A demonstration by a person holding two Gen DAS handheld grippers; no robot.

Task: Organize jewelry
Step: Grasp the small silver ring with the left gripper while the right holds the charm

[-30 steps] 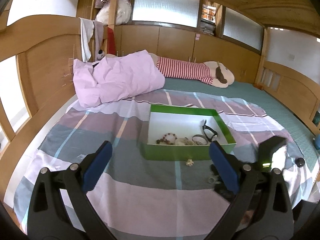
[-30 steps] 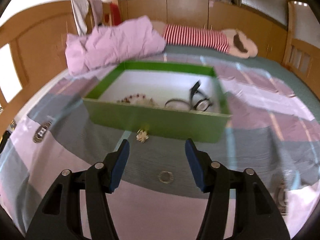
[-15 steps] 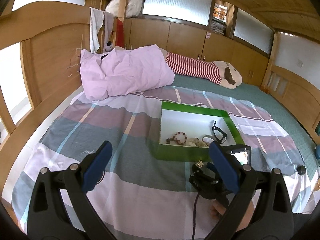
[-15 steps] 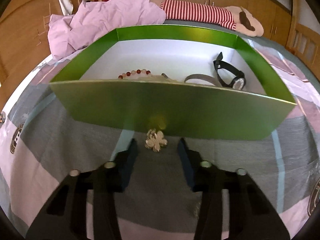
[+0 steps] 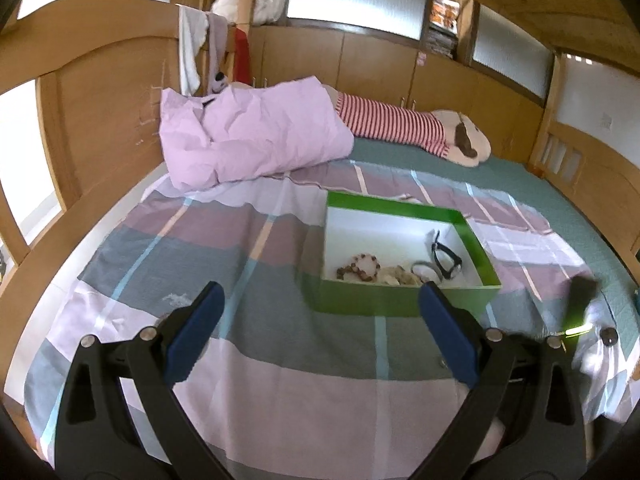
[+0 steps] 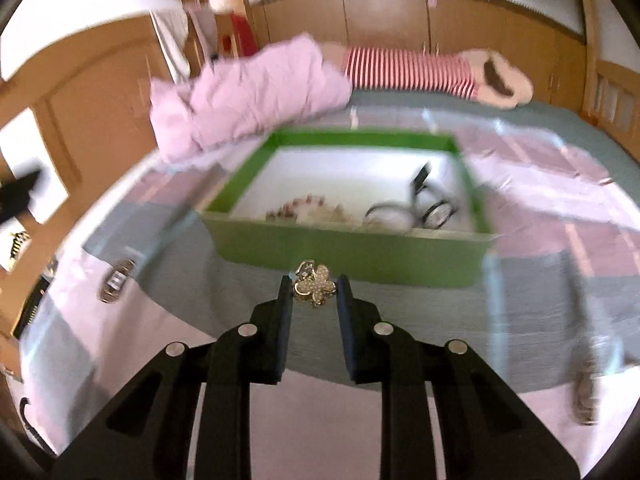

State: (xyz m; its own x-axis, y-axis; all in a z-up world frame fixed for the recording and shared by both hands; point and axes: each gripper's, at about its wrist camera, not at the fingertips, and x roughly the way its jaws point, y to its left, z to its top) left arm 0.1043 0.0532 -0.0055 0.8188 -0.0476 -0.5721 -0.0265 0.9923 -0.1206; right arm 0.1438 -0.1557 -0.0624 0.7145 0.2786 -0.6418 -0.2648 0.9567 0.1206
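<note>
Blue-padded left gripper (image 5: pixel 318 326) hangs wide open over the bedspread, short of the green box (image 5: pixel 400 302). Right view: right gripper (image 6: pixel 313 290) pinches a gold clover brooch (image 6: pixel 315 289), petals facing up, clasp end toward the box.

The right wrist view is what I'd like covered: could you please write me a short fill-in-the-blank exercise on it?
1. The right tool is shut on a sparkly ____-shaped brooch.
2. The green box lies ____ the brooch in this view.
3. Inside the box, the black watch lies toward its ____ side.

Missing words: clover; beyond; right
</note>
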